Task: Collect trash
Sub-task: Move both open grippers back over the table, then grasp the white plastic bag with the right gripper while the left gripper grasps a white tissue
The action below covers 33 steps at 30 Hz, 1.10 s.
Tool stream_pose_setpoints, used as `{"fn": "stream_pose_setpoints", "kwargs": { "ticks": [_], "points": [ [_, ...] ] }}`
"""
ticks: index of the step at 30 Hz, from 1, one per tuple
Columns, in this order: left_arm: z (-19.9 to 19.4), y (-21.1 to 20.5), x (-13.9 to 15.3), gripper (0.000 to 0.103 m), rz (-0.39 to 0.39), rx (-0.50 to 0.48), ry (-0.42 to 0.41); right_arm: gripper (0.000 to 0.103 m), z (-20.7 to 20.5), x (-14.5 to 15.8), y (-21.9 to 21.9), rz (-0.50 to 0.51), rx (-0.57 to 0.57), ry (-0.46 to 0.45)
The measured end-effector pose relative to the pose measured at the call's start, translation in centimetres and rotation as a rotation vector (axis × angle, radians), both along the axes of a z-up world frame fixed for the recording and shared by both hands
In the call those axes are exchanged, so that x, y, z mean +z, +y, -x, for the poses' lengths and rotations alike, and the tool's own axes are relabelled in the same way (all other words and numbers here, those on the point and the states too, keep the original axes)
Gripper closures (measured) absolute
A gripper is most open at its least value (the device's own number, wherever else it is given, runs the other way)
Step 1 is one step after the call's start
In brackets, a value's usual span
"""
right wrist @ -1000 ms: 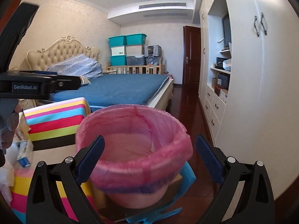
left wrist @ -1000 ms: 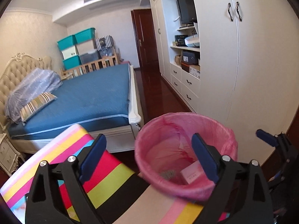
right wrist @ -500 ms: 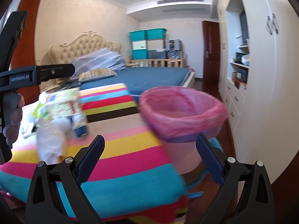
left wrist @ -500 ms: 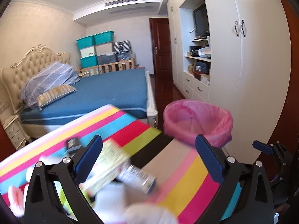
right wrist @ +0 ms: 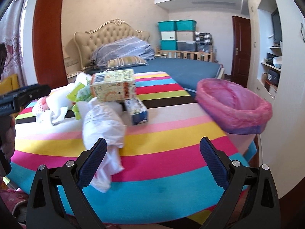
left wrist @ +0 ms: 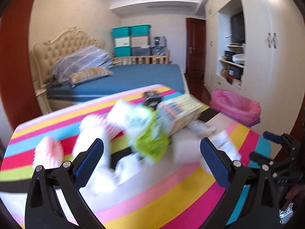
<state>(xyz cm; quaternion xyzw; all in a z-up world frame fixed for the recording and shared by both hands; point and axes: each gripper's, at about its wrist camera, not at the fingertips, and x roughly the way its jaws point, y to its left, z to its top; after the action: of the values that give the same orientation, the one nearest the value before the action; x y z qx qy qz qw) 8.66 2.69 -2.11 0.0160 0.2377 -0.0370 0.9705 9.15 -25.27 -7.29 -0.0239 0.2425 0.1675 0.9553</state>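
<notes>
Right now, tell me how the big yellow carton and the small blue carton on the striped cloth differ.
The big yellow carton is clearly larger than the small blue carton. The yellow carton sits raised on the trash heap; the blue carton lies on the striped cloth. The yellow carton is cream and orange; the blue carton is white and blue. Both are box-shaped, lying on their sides, left of the pink-lined bin.

left gripper [left wrist: 151, 150] fingers spread wide, right gripper [right wrist: 152, 149] likewise, both empty

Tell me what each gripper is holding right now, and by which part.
Nothing. The left gripper and right gripper are both open and empty.
</notes>
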Motion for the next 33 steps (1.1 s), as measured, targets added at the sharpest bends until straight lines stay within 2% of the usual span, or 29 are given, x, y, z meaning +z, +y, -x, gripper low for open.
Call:
{"fn": "stream_pose_setpoints", "kwargs": {
  "ticks": [7, 9, 13, 21, 25, 27, 29, 31, 33],
  "points": [
    [1.4, 4.9, -2.6, 0.005, 0.004, 0.115, 0.041, 0.011, 0.6, 0.0, 2.5, 0.018, 0.062, 0.016],
    [1.4, 5.5, -2.9, 0.005, 0.041, 0.131, 0.065, 0.011, 0.7, -0.1, 3.3, 0.025, 0.080, 0.021],
    [1.8, 7.1, -2.9, 0.005, 0.098, 0.157, 0.055, 0.011, 0.5, 0.1, 4.7, 0.039, 0.104, 0.021],
    [1.6, 6.2, -2.5, 0.005, 0.062, 0.163, 0.064, 0.011, -1.4, -0.1, 6.7, 0.050, 0.100, 0.057],
    [1.5, 6.2, -2.6, 0.005, 0.073, 0.167, 0.070, 0.011, -3.0, -1.4, 7.7, 0.102, 0.070, 0.120],
    [1.3, 6.4, -2.7, 0.005, 0.085, 0.170, 0.076, 0.019, -3.2, -2.0, 7.6, 0.078, 0.070, 0.143],
    [1.1, 6.6, -2.8, 0.005, 0.096, 0.176, 0.083, 0.052, -3.2, -2.4, 7.4, 0.080, 0.071, 0.154],
    [1.0, 6.7, -2.8, 0.005, 0.100, 0.179, 0.089, 0.060, -2.9, -2.5, 7.1, 0.074, 0.075, 0.151],
    [1.0, 6.7, -2.9, 0.005, 0.097, 0.180, 0.098, 0.064, -2.5, -2.2, 6.7, 0.061, 0.082, 0.128]
  ]
}}
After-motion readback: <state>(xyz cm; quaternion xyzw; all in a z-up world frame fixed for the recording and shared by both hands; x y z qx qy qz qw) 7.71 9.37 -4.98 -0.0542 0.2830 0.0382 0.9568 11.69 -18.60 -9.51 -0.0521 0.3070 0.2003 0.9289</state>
